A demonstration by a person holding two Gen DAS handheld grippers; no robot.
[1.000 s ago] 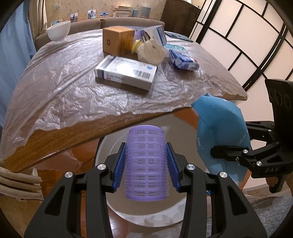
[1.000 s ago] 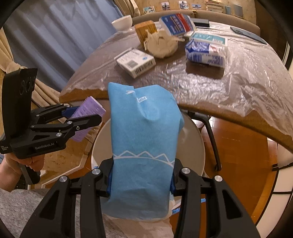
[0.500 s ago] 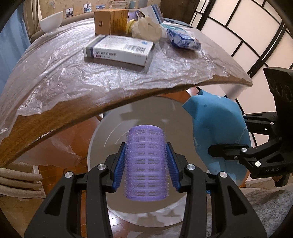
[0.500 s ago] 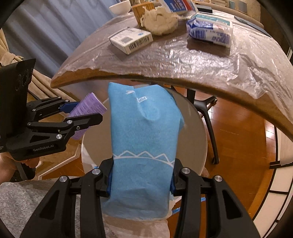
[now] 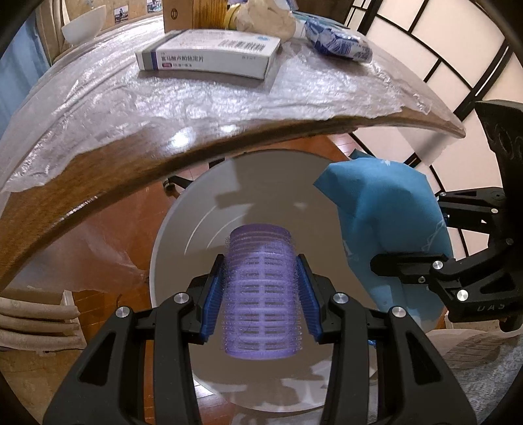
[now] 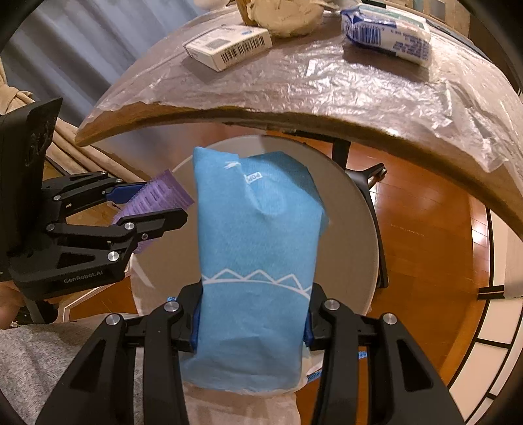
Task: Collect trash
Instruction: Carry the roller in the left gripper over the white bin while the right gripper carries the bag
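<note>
Both grippers have sunk lower against the wooden table (image 5: pixel 202 144) than a second ago: its edge now arches well above them, and the round white bin (image 5: pixel 196 229) under it fills more of each view. Against that bin as the landmark, the left gripper (image 5: pixel 260 291) hangs over its open mouth, its blue-padded fingers (image 5: pixel 212 294) pressed onto the sides of a purple bristled cylindrical hair roller (image 5: pixel 260 294), which stands upright between them. In the right wrist view the same roller (image 6: pixel 153 199) shows at the bin's left rim (image 6: pixel 369 229), clamped in the left gripper (image 6: pixel 147 209).

The right gripper (image 6: pixel 251 320) is closed on a soft blue plastic packet (image 6: pixel 255 248) with a white zigzag line printed across it; the packet stands up from the fingers and covers much of the bin's mouth. From the left wrist view that blue packet (image 5: pixel 385 229) sits at the bin's right edge, held by the right gripper (image 5: pixel 389 261).

Beyond the bin, on the tabletop's crinkled clear plastic sheet (image 5: pixel 130 98), lie a white cardboard medicine box (image 5: pixel 209 54) with a barcode, a blue-and-white tissue pack (image 5: pixel 336 42), a crumpled beige wad (image 6: pixel 287 16) and a brown cardboard box (image 5: pixel 193 13). A white bowl (image 5: pixel 83 27) stands near the table's far left edge. Orange-brown wooden floor (image 6: pixel 421 248) surrounds the bin.
</note>
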